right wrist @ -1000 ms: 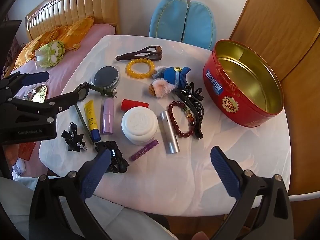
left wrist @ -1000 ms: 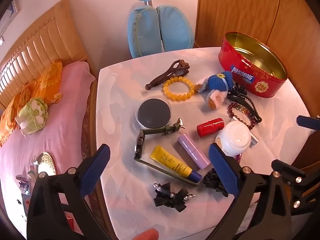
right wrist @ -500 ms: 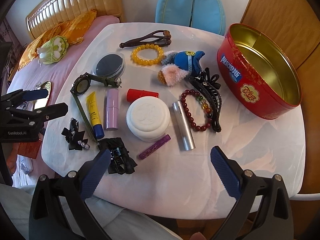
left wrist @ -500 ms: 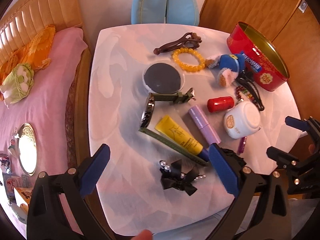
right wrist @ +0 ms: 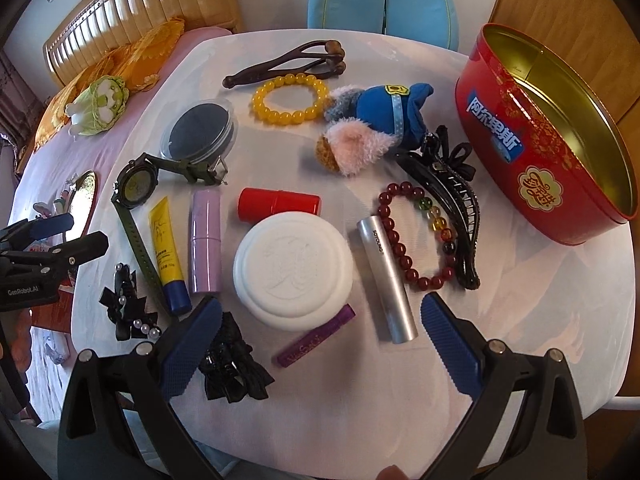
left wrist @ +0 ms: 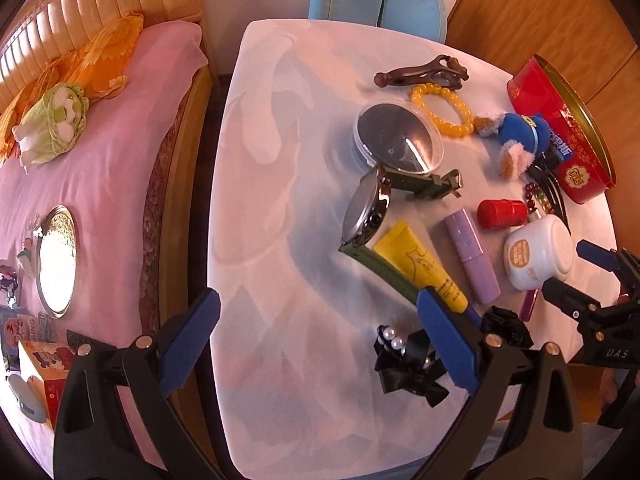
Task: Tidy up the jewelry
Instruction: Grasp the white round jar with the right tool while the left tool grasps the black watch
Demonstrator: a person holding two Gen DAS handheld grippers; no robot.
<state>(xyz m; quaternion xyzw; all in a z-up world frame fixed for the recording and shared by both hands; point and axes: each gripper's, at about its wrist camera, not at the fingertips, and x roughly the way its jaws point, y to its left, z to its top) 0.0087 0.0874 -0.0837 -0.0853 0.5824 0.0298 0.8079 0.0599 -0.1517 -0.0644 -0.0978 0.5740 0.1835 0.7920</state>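
Both grippers hang spread and empty; the right gripper [right wrist: 320, 340] is nearer the dark red beaded bracelet [right wrist: 420, 236], lying just ahead-right, beside the open red tin [right wrist: 532, 152]

Red tin [right wrist: 540, 160], yellow bracelet [right wrist: 290, 98]

**Black frames, blue pads on both grippers**

The left gripper [left wrist: 318, 340] showed a matte black frame with two blue pads [left wrist: 446, 340], smooth-faced and wedge-shaped. Silver screws dotted the arms near each pad's base. The right gripper [right wrist: 320, 348] was built the same, but its blue pads [right wrist: 450, 346] carried a fine ribbed texture. White lettering, "GenRobot.AI", ran along the left one's black side seen from the right wrist camera. A bare fingertip [right wrist: 392, 473] peeked in at the bottom edge.
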